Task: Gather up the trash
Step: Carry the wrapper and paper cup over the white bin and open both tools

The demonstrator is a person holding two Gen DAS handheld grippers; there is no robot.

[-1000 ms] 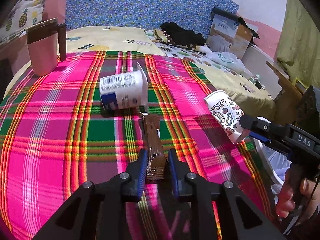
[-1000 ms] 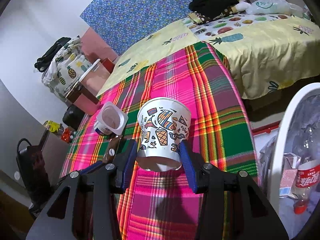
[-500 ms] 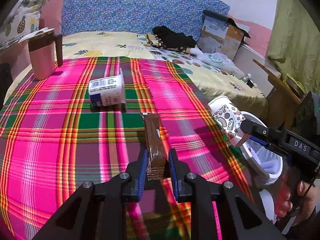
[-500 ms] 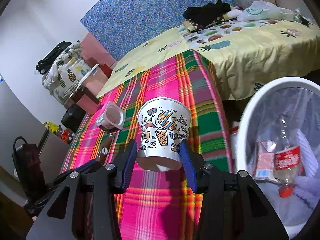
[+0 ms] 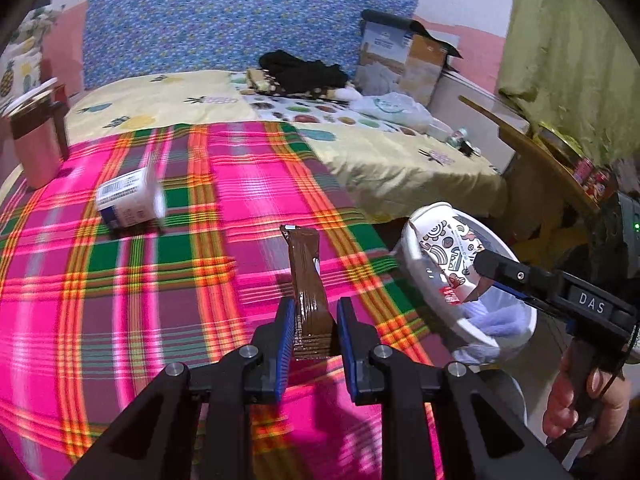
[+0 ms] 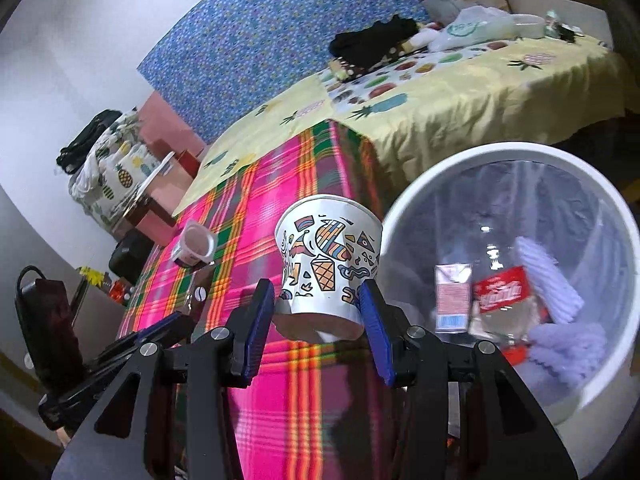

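Left gripper [image 5: 312, 320] clamps brown wrapper [image 5: 306, 272] upright over plaid blanket [image 5: 120, 280]. Right gripper [image 6: 320, 312] grips patterned paper cup [image 6: 328, 264] beside white bin [image 6: 420, 192] rim.

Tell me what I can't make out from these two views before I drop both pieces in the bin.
- White bin: bottom rim cut off by the right gripper in the right wrist view.
- Yogurt cup: label smeared by motion blur, left wrist view.
- Brown wrapper: its lower end is hidden between the left gripper fingers.
- Paper cup: inside unseen in both views.
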